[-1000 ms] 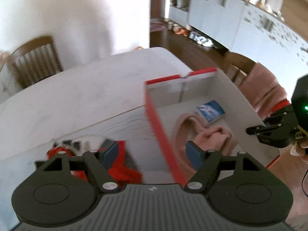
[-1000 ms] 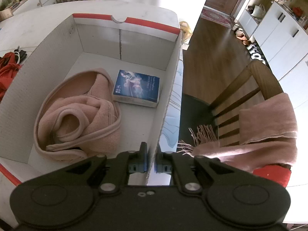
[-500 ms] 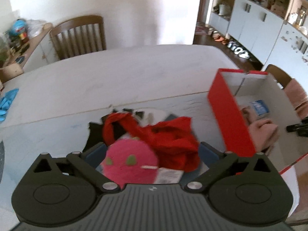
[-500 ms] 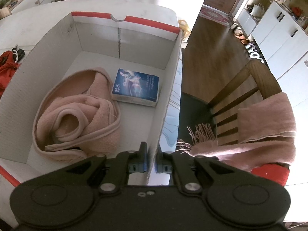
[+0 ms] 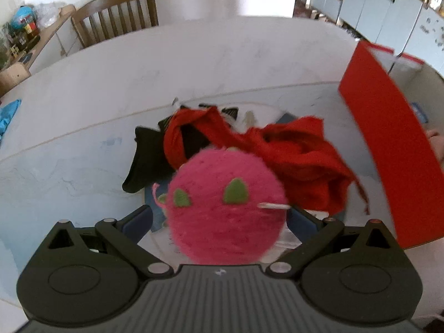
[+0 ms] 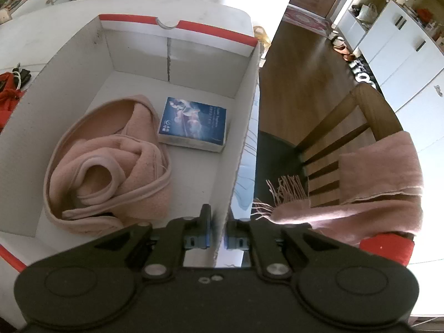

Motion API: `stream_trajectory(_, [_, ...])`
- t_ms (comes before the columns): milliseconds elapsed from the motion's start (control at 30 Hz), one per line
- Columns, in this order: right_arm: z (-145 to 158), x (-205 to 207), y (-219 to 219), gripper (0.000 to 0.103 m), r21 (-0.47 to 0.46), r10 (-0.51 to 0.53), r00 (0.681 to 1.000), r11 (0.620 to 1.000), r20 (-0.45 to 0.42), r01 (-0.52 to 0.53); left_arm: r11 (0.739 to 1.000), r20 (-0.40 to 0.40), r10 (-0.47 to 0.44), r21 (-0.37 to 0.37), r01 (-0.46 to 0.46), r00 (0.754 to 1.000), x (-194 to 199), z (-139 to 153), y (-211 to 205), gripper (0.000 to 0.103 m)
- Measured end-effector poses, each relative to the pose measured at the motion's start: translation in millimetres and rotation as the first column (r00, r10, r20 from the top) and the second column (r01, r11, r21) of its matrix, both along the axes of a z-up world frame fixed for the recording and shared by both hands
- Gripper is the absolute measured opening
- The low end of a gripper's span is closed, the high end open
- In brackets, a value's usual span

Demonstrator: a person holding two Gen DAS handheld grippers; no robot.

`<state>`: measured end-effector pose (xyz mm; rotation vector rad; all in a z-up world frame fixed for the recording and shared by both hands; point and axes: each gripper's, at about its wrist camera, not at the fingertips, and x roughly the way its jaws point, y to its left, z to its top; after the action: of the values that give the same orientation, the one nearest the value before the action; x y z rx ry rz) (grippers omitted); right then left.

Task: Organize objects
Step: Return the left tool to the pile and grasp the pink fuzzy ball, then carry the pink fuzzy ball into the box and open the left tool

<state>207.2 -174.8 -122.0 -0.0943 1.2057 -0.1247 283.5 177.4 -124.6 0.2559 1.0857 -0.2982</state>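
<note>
A fuzzy pink ball point(image 5: 224, 222) with green felt spots fills the left wrist view. It sits between the wide-apart jaws of my left gripper point(image 5: 220, 212), with a gap showing on each side. Behind it lie a crumpled red cloth point(image 5: 299, 163) and a black garment point(image 5: 147, 161) on the white table point(image 5: 138, 83). The red-and-white cardboard box point(image 5: 388, 152) stands to the right. My right gripper point(image 6: 217, 230) is shut on the box's right wall point(image 6: 244, 127). Inside the box lie a rolled pink towel point(image 6: 111, 172) and a blue book point(image 6: 194, 122).
A wooden chair point(image 6: 347, 127) draped with a pink fringed scarf point(image 6: 383, 183) stands right of the box, beyond the table edge. Another wooden chair point(image 5: 116, 14) stands at the table's far side. A blue item point(image 5: 8, 113) lies at the table's left edge.
My left gripper swung left from the box to the pile and came down over the pink ball, its jaws spreading wider. The right gripper kept its hold on the box wall.
</note>
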Motion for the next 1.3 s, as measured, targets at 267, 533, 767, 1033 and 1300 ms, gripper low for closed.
stream_trajectory(267, [0.6,-0.1,0.5,0.007,-0.003,-0.003,1.000,1.000,0.001,0.003,1.000,-0.038,0.012,-0.017,-0.012,0.999,8.2,-17.5,3.9,0.103])
stream_trajectory(533, [0.6,-0.5,0.6,0.007,-0.004,0.000,1.000,1.000,0.001,0.000,0.999,-0.021,0.007,-0.036,-0.007,1.000,1.6,-9.5,4.0,0.079])
stream_trajectory(767, [1.3,-3.0,-1.5,0.006,0.008,0.000,1.000,1.000,0.013,0.000,0.999,0.012,0.028,-0.043,-0.028,1.000,-8.4,12.1,4.4,0.076])
stream_trajectory(1033, [1.5,-3.2,-3.8,0.005,0.020,0.005,1.000,1.000,0.016,-0.005,0.996,0.060,-0.042,-0.075,0.046,0.997,-28.7,64.6,-12.4,0.076])
stream_trajectory(1300, [1.0,-3.6,-4.8,0.005,0.021,0.007,1.000,1.000,0.018,-0.007,0.980,0.112,-0.156,-0.105,0.168,0.981,-39.8,106.7,-52.4,0.076])
